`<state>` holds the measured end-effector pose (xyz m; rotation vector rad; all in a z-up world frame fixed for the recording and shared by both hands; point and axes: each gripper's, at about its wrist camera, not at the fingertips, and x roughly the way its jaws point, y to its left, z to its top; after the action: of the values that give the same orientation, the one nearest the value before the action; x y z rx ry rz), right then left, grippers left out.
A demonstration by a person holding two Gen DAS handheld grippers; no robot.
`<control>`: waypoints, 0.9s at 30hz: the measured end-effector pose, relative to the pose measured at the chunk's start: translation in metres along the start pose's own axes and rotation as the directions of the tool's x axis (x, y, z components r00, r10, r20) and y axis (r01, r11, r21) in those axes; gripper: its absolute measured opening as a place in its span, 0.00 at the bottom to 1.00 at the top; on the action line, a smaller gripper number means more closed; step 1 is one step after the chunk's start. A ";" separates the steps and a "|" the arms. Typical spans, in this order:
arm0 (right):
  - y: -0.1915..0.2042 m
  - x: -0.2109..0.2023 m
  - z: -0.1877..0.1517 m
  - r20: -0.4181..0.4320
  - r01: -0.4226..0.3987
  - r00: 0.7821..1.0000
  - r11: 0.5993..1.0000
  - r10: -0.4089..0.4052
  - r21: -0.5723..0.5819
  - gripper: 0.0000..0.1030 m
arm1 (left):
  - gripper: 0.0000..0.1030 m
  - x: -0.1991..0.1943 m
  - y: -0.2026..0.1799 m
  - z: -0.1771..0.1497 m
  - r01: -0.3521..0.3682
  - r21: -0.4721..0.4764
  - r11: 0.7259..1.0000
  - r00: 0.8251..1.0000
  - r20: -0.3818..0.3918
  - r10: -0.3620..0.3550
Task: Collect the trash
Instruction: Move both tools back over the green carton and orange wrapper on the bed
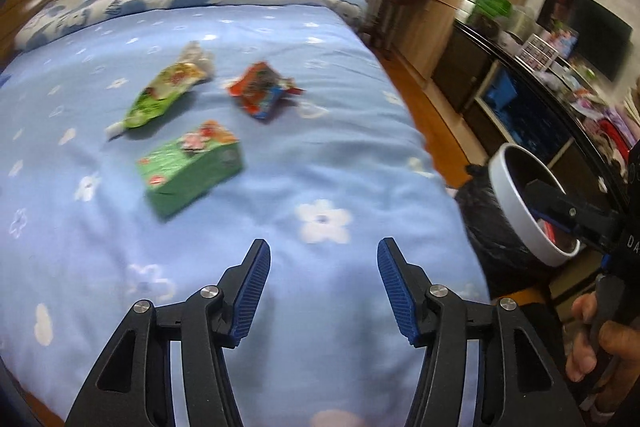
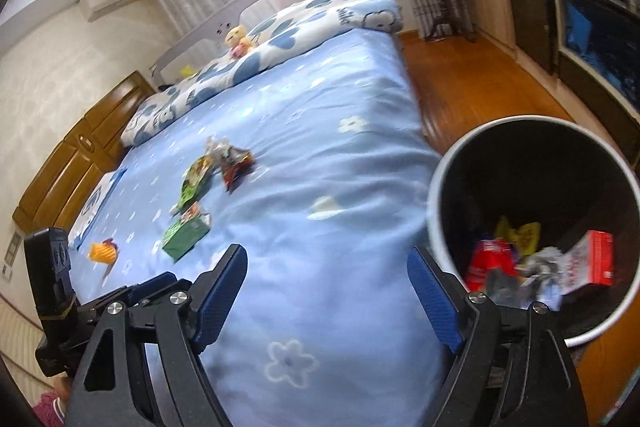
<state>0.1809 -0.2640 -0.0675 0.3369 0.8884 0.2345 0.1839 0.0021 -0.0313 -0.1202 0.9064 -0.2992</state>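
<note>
Lying on the bed (image 1: 280,167): one green box (image 1: 190,167), two wrappers; left tool (image 1: 322,291), right tool (image 2: 326,303) wide open, empty

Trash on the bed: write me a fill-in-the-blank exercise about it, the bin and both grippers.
1. The green box lies on the ____ bedspread.
2. The fingers of the left gripper and the right gripper are spread ____, holding nothing.
3. The trash bin stands beside the bed on the ____ gripper's side.
4. The red carton lies ____ the bin.

Missing words: blue; open; right; inside
</note>
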 end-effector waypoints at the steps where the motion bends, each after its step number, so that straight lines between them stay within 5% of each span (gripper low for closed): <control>1: 0.005 0.005 0.000 -0.010 -0.007 1.000 1.000 0.007 -0.005 0.85 | 0.57 -0.003 0.006 0.000 -0.008 -0.010 1.000 1.000 0.002 0.008; 9: 0.039 0.039 0.003 -0.057 -0.071 0.996 0.997 0.069 -0.028 0.97 | 0.74 -0.017 0.041 -0.001 -0.102 -0.046 0.994 0.995 0.016 0.103; 18: 0.069 0.086 0.015 -0.115 -0.105 0.989 0.993 0.098 -0.056 0.97 | 0.74 -0.009 0.077 0.015 -0.151 -0.065 0.986 0.989 -0.011 0.151; 27: 0.091 0.128 0.037 -0.122 -0.130 0.986 0.986 0.117 -0.101 0.97 | 0.75 0.037 0.102 0.044 -0.113 -0.016 0.993 0.992 -0.063 0.112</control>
<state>0.2831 -0.1440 -0.1030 0.2797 0.9661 0.4192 0.2610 0.0868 -0.0549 -0.0779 0.9739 -0.1896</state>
